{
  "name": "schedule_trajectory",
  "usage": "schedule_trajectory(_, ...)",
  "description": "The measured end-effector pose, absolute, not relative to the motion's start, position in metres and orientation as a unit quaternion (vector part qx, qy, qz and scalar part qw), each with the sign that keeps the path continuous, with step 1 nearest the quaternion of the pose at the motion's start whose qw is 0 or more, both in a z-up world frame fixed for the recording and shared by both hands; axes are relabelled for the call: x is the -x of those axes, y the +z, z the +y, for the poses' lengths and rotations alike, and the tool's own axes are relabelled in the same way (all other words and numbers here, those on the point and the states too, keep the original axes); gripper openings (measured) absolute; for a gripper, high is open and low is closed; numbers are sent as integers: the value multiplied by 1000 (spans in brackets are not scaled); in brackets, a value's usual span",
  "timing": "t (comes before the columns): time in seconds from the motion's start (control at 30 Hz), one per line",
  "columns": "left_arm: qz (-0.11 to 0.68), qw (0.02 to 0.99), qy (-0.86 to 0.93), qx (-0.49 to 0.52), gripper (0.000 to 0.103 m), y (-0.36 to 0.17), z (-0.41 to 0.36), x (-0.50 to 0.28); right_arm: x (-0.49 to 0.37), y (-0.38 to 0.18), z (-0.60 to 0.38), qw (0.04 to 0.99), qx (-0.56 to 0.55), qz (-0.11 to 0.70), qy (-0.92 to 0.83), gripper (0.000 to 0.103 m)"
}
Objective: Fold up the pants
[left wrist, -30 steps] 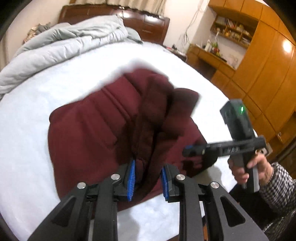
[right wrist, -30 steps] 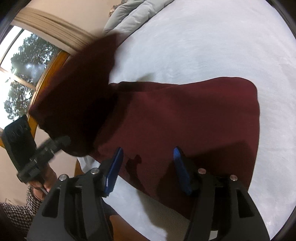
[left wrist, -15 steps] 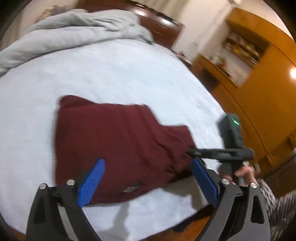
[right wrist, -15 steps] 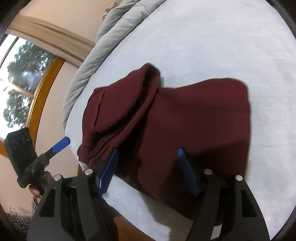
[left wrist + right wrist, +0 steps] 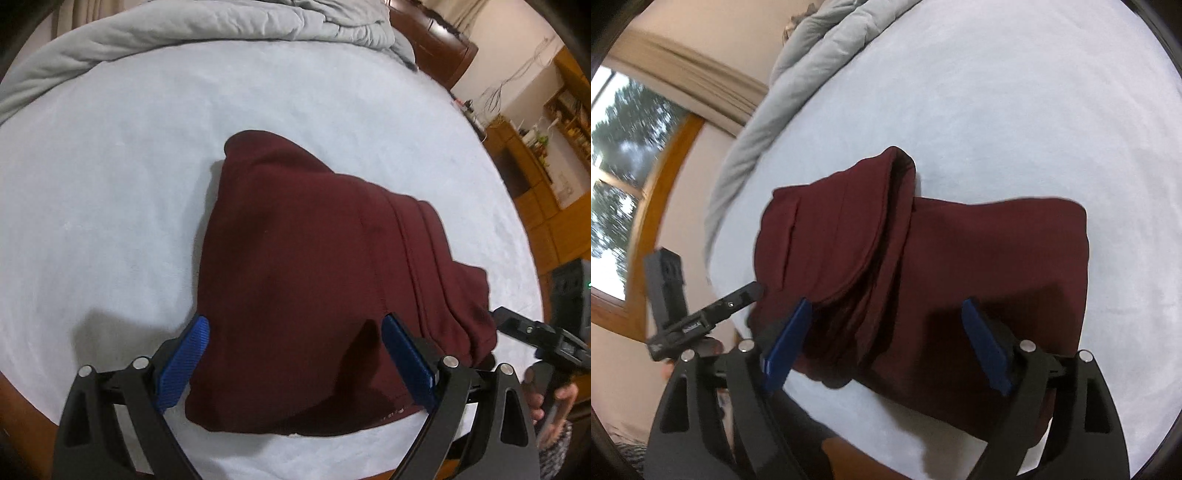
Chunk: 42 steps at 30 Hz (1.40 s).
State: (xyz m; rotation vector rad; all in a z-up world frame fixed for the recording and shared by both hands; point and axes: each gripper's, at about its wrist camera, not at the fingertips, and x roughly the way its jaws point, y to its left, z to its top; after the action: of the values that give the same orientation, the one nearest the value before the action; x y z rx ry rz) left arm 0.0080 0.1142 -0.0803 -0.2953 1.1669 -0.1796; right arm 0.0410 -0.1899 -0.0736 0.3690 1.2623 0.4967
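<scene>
Left tool (image 5: 293, 354), right tool (image 5: 890, 341): jaws spread, empty.

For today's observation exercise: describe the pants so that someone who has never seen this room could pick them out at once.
Start at the bed, with its pale sheet and a grey duvet bunched along the far side. The pants lie folded in a flat bundle near the bed's near edge. They are the only dark maroon thing on the light bedding.

Left wrist view looks forward and down over its spread blue pads (image 5: 184, 360), close above the folded maroon pants (image 5: 306, 280), facing the headboard side. Right wrist view looks down over the same pants (image 5: 979, 266) toward the window (image 5: 617, 184). Both share pants and white bed (image 5: 110, 166); each catches the other gripper at its edge.
</scene>
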Motion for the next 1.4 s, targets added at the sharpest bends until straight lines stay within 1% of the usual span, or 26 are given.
schedule_trajectory(0.07, 549, 821, -83, 128, 95, -77, 113, -8, -44, -71, -184, 768, -155, 581, 221, 84)
schedule_trajectory(0.17, 552, 821, -78, 120, 95, -79, 110, -11, -43, -56, -187, 777, -170, 563, 224, 84)
schedule_trajectory(0.3, 552, 823, -74, 116, 95, -78, 110, -14, -46, -54, -183, 767, -175, 570, 238, 88)
schedule_trajectory(0.5, 552, 822, -70, 123, 95, -78, 114, -13, -56, -93, -169, 716, -196, 625, 243, 88)
schedule_trajectory(0.53, 553, 820, -70, 130, 95, -79, 117, -13, -56, -100, -169, 707, -204, 631, 245, 89)
schedule_trajectory(0.67, 558, 811, -68, 163, 95, -85, 128, -14, -51, -105, -161, 714, -201, 619, 258, 90)
schedule_trajectory(0.7, 560, 808, -68, 170, 95, -87, 130, -13, -51, -103, -157, 715, -198, 615, 267, 89)
schedule_trajectory(0.73, 560, 807, -68, 174, 95, -87, 131, -13, -51, -102, -153, 715, -196, 612, 276, 83)
schedule_trajectory(0.77, 560, 807, -68, 176, 95, -88, 131, -13, -50, -101, -148, 715, -193, 607, 288, 80)
schedule_trajectory(0.83, 561, 807, -66, 175, 95, -88, 130, -14, -53, -104, -138, 709, -190, 607, 304, 69)
schedule_trajectory(0.87, 561, 807, -66, 174, 95, -88, 129, -13, -55, -105, -135, 708, -192, 606, 307, 68)
schedule_trajectory(0.93, 562, 806, -65, 174, 95, -88, 129, -13, -59, -109, -132, 709, -188, 607, 306, 47)
schedule_trajectory(0.97, 564, 805, -65, 174, 95, -88, 129, -14, -60, -108, -134, 711, -191, 602, 308, 40)
schedule_trajectory(1.0, 565, 804, -65, 174, 95, -88, 129, -14, -59, -107, -138, 711, -197, 599, 311, 30)
schedule_trajectory(1.03, 566, 803, -65, 174, 95, -88, 129, -15, -59, -106, -142, 709, -206, 596, 316, 27)
schedule_trajectory(1.13, 570, 801, -66, 171, 95, -89, 127, -17, -54, -98, -150, 714, -213, 582, 325, 23)
schedule_trajectory(1.4, 562, 810, -71, 155, 95, -75, 117, -17, -40, -47, -181, 754, -199, 537, 321, 22)
